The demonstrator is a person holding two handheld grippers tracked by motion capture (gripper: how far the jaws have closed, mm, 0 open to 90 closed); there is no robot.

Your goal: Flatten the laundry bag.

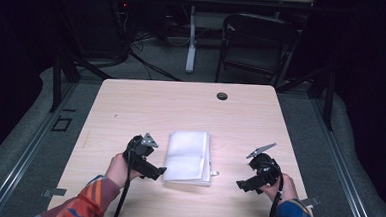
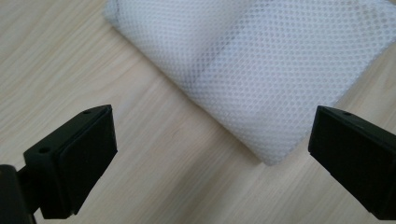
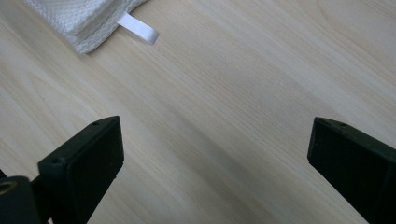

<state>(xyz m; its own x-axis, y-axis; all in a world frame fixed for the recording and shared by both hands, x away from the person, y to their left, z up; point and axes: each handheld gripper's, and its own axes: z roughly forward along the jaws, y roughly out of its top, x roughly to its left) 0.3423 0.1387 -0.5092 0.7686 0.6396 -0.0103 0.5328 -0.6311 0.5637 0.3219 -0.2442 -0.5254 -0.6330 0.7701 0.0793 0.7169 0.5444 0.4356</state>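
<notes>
A folded white mesh cloth lies flat near the front middle of the wooden table. My left gripper sits just left of its near corner, jaws wide open and empty; the left gripper view has the mesh cloth ahead, its corner between the jaws of the left gripper. My right gripper hovers to the right of the cloth, apart from it, open and empty. In the right gripper view the cloth's corner with a small white tag lies beyond the right gripper.
A small black round cap sits near the table's far edge. Beyond the table stand a folding chair and a white post on the grey floor. Bare wood surrounds the cloth on all sides.
</notes>
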